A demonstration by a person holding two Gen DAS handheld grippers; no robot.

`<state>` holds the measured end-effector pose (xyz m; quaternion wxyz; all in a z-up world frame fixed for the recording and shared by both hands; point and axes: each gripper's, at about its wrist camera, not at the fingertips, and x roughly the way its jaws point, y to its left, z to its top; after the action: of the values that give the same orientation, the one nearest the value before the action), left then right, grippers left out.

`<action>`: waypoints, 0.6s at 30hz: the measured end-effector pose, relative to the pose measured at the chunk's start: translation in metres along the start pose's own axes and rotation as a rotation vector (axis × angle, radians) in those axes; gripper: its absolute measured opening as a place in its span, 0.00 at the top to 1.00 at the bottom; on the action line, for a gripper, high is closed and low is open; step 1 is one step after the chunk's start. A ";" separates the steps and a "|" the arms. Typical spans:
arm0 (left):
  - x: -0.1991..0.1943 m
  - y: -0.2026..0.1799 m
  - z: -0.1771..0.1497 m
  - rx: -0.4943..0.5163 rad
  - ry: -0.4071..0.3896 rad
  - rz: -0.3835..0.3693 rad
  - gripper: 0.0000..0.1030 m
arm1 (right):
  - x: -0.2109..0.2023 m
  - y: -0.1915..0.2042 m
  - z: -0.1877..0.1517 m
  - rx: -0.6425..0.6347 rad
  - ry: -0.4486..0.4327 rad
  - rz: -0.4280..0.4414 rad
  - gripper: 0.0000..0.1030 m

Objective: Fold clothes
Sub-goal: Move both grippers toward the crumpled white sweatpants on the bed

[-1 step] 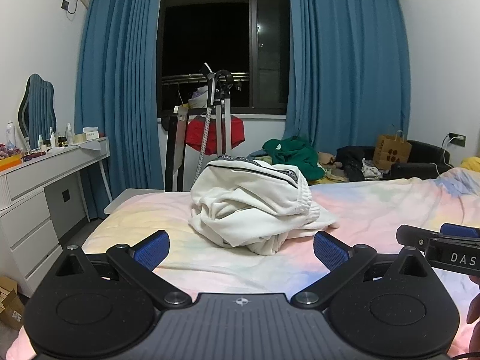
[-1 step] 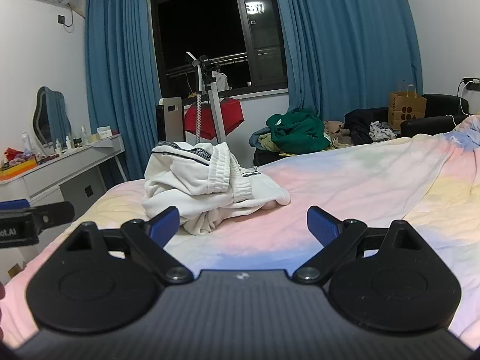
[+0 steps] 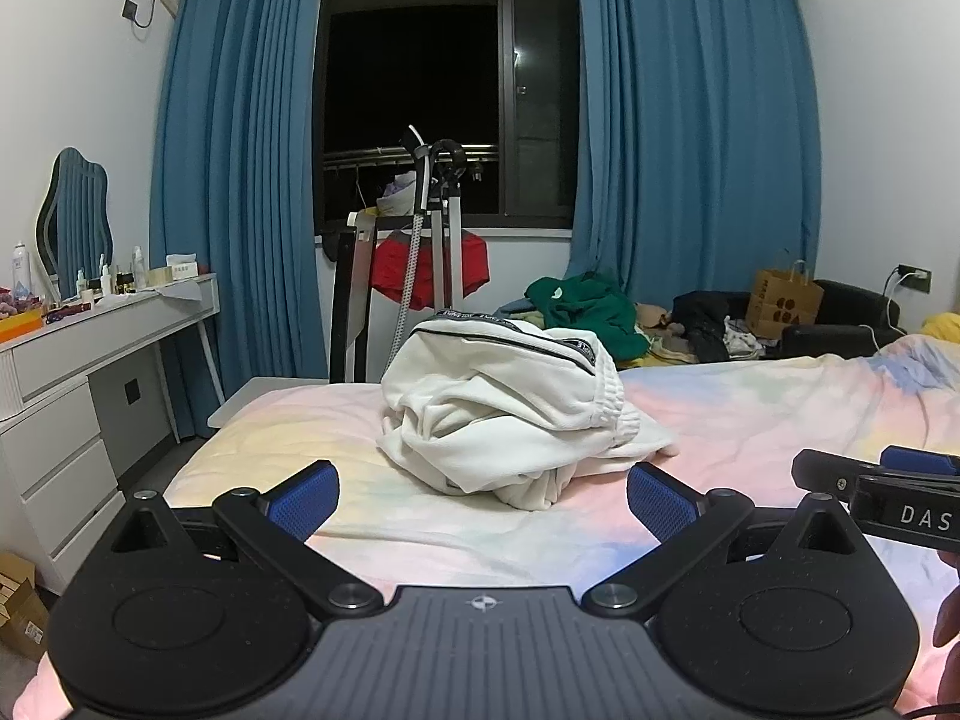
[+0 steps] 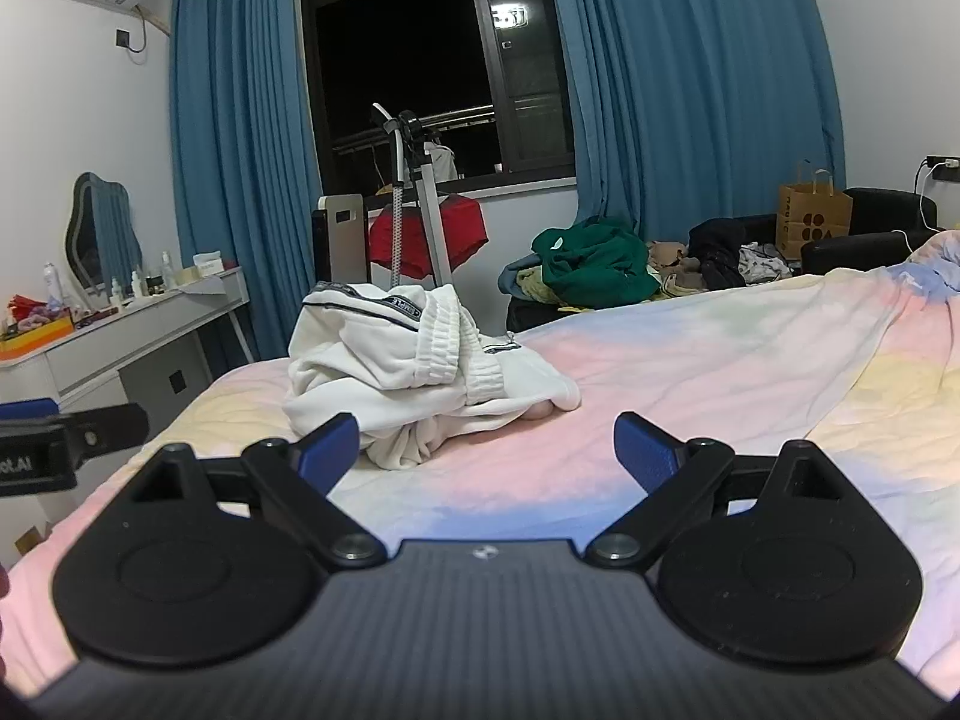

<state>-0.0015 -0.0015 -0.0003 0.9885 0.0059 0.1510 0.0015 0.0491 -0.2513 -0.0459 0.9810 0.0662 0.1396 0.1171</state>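
Note:
A crumpled white garment (image 3: pixel 498 414) with a black-trimmed waistband lies in a heap on the pastel bed sheet (image 3: pixel 750 420), toward the bed's far left end. My left gripper (image 3: pixel 483 498) is open just short of the heap, nothing between its blue pads. In the right wrist view the same garment (image 4: pixel 408 372) sits ahead and left of my right gripper (image 4: pixel 489 450), which is also open and empty above the sheet (image 4: pixel 720 360). Each gripper shows at the edge of the other's view: the right gripper (image 3: pixel 870 480) and the left gripper (image 4: pixel 66 438).
A white dresser (image 3: pixel 90 360) with bottles and a mirror stands left of the bed. Behind the bed's end are a garment steamer stand (image 3: pixel 432 240), a green clothes pile (image 3: pixel 588 312), a paper bag (image 3: pixel 780 300) and a black sofa (image 3: pixel 852 312). Blue curtains frame the dark window.

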 end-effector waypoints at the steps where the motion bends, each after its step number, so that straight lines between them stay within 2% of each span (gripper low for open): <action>1: -0.001 -0.001 0.000 0.006 -0.005 0.001 0.00 | 0.000 0.000 0.000 -0.001 0.006 -0.002 0.09; 3: -0.002 -0.002 -0.001 0.017 -0.014 0.003 0.00 | 0.000 0.001 0.000 0.000 0.006 -0.005 0.09; 6: -0.003 0.001 0.000 0.014 0.012 -0.003 0.00 | -0.001 0.002 -0.001 0.004 0.003 -0.009 0.09; 10: -0.004 0.009 0.001 0.001 0.020 -0.040 0.00 | -0.004 0.004 0.002 0.012 -0.004 -0.013 0.09; 18: 0.004 0.025 0.009 -0.027 0.042 0.016 0.00 | -0.007 0.016 0.009 -0.009 -0.008 -0.040 0.09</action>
<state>0.0045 0.0239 0.0072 0.9850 -0.0064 0.1719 0.0115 0.0419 -0.2387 -0.0329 0.9840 0.0593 0.1363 0.0979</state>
